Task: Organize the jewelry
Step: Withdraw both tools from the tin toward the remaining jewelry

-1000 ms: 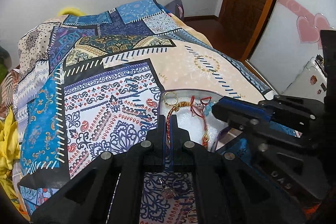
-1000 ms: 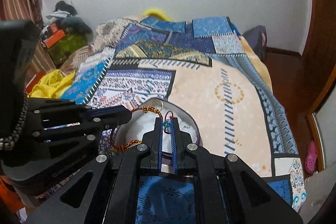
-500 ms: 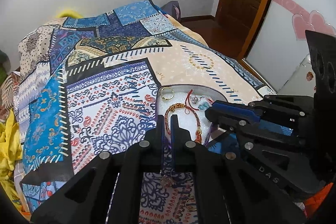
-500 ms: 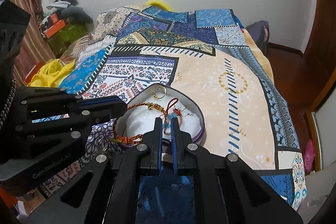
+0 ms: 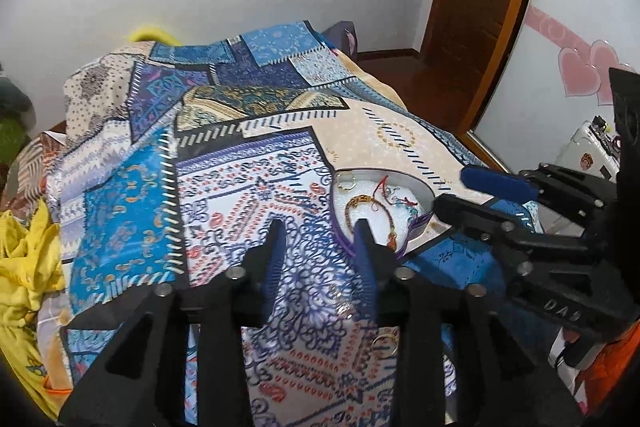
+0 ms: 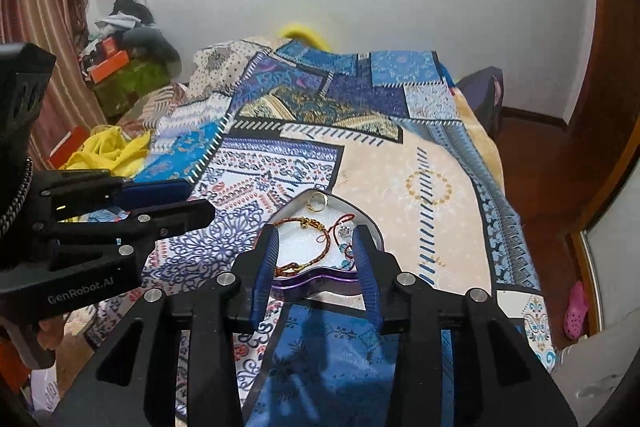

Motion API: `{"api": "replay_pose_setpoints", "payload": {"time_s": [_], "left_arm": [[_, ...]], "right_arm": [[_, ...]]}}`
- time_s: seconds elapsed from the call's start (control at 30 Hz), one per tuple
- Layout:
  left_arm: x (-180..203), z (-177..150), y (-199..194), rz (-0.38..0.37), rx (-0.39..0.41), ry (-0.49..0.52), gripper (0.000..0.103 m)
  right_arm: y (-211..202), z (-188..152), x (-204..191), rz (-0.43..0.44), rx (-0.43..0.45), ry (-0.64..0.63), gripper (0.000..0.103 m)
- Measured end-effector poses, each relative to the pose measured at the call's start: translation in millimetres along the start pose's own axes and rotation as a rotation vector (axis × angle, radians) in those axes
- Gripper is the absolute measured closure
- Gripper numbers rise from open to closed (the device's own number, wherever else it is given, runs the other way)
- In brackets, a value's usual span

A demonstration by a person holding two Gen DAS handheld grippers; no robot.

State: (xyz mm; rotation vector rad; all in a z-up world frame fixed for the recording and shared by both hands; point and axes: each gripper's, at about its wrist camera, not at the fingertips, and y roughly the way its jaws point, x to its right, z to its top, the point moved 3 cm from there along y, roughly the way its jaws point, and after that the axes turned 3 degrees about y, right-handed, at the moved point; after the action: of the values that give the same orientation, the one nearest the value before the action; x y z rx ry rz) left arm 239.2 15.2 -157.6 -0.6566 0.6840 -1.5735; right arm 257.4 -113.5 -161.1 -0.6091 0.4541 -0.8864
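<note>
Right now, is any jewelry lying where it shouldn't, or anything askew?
Yes. A gold ring lies loose on the patterned bedspread, outside the heart-shaped box that holds the beaded bracelet and another ring. Both the left gripper and the right gripper are open and empty.

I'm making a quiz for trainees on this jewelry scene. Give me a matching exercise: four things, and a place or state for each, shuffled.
Things:
1. gold ring
2. heart-shaped tin
3. left gripper
4. loose ring

Places or states:
A. on the blanket, outside the tin
B. inside the tin, at its far end
C. jaws open, holding nothing
D. lidless, on the blanket

Pairs: 1-B, 2-D, 3-C, 4-A
</note>
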Motion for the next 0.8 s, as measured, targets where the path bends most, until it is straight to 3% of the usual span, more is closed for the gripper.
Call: {"api": "replay_pose_setpoints", "payload": {"time_s": [0.3, 0.8], "left_arm": [[-5.9, -25.1, -19.5, 0.020, -0.010, 0.015, 0.056], [-14.1, -77.6, -24.5, -0.019, -0.087, -0.021, 0.056]], "right_arm": [[-8.6, -9.8, -8.5, 0.002, 0.002, 0.009, 0.068], [21.7, -65.0, -46.4, 0.049, -0.144, -0.033, 0.068]]}}
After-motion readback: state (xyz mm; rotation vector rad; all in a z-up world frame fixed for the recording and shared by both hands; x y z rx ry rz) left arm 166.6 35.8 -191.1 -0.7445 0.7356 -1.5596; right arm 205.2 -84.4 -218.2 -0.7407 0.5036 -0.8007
